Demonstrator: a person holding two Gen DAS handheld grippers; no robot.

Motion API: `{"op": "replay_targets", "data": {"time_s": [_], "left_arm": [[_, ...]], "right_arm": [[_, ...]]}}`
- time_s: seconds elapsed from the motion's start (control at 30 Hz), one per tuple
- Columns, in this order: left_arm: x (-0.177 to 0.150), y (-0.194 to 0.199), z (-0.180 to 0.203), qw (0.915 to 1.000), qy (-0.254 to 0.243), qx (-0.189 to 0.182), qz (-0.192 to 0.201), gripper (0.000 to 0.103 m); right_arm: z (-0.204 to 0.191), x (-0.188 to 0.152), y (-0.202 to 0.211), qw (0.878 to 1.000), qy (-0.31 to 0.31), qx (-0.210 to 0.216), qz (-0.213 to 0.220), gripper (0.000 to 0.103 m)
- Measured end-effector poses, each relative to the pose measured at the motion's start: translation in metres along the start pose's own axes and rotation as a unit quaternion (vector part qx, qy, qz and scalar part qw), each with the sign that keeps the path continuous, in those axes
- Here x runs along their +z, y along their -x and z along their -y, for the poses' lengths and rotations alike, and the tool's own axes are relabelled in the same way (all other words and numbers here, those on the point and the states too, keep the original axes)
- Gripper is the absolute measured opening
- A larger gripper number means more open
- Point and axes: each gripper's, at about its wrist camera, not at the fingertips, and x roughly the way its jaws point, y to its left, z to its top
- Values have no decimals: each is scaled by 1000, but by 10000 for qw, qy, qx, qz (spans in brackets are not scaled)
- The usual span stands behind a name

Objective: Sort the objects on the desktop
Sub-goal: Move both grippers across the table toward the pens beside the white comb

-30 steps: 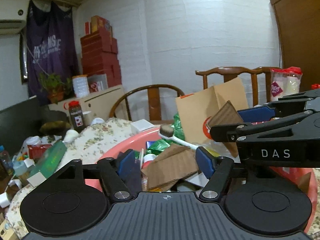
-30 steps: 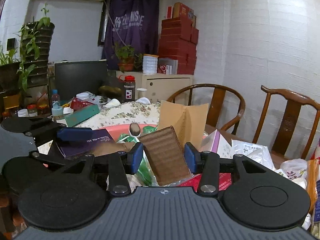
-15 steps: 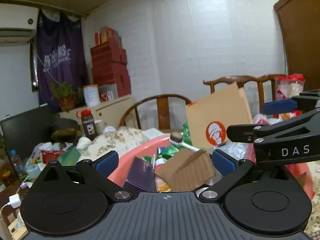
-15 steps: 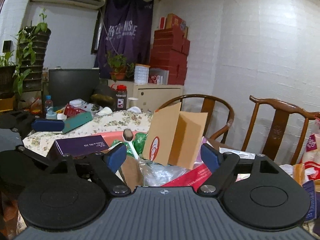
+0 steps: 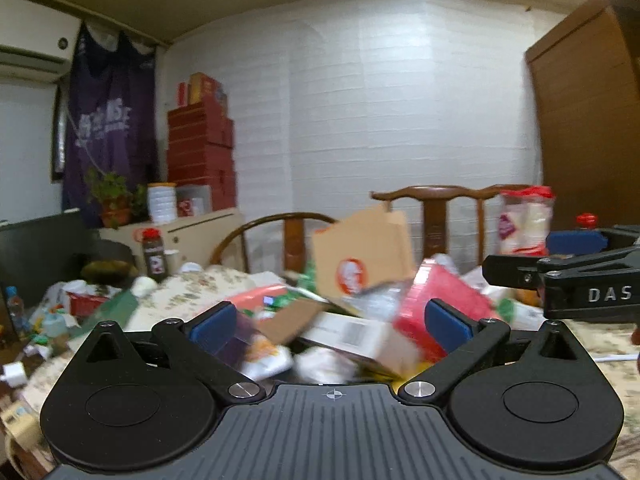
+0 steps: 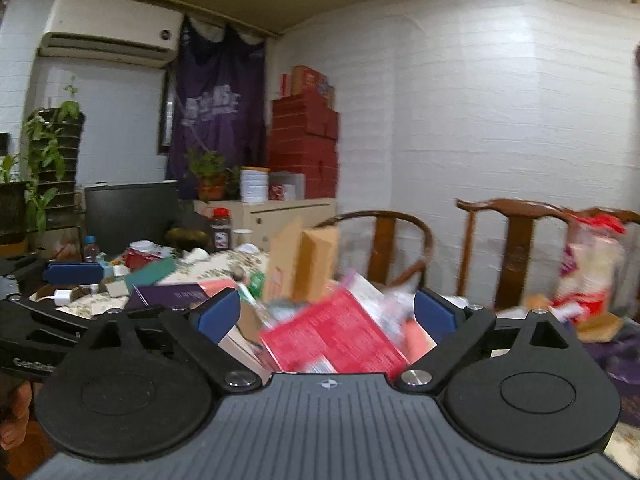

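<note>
Left wrist view
Left gripper (image 5: pixel 334 322): jaws spread wide, just opened to full, gripping nothing; blue pads (image 5: pixel 209 326) clear of the clutter beyond.
Pile (image 5: pixel 352 332): blurred heap of boxes and packets past the fingertips, on a flowered cloth (image 5: pixel 188 292).
Cardboard sleeve (image 5: pixel 362 258): tan, round red logo facing the camera, upright at the back of the pile.
Red box (image 5: pixel 444 304): tilted, just behind the right-side pad.
White box (image 5: pixel 348 334): barcode label up, low in the middle.
Right gripper (image 5: pixel 576 276): enters from the right edge, side-on, lettered "DAS".
Only here: brown door (image 5: pixel 592 112); snack bag (image 5: pixel 526 220) seen whole.

Right wrist view
Right gripper (image 6: pixel 326 314): jaws released and just now widening, nothing between the pads.
Red box (image 6: pixel 334 338): printed face up, nearest, centred behind the gap.
Cardboard sleeve (image 6: pixel 302 264): seen edge-on, logo mostly hidden.
Purple box (image 6: pixel 170 295): flat, behind the left-side pad.
Left gripper (image 6: pixel 48 300): at the left edge, one blue pad showing.
Only here: air conditioner (image 6: pixel 110 32), tall plant rack (image 6: pixel 48 168), dark screen (image 6: pixel 130 212).

Both views
Shared: two wooden chairs (image 6: pixel 516 240), stacked red cartons (image 5: pixel 202 148).
</note>
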Motion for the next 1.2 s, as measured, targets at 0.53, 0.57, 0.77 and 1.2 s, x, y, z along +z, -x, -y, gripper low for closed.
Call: {"op": "replay_targets", "data": {"time_s": [0.53, 0.57, 0.77, 1.2], "left_arm": [[-53, 0, 96, 9950, -282, -846, -451, 103], [-56, -3, 101, 9940, -319, -909, -509, 103], [-57, -29, 145, 9862, -621, -1365, -700, 103], [-42, -89, 287, 9366, -1521, -3017, -928, 103]], "right_arm": [[94, -85, 88, 9880, -961, -1038, -615, 95], [99, -90, 92, 9865, -1043, -1082, -650, 95], [122, -113, 121, 9735, -1313, -1681, -829, 95], [169, -131, 182, 8890, -1216, -4224, -1283, 95]]}}
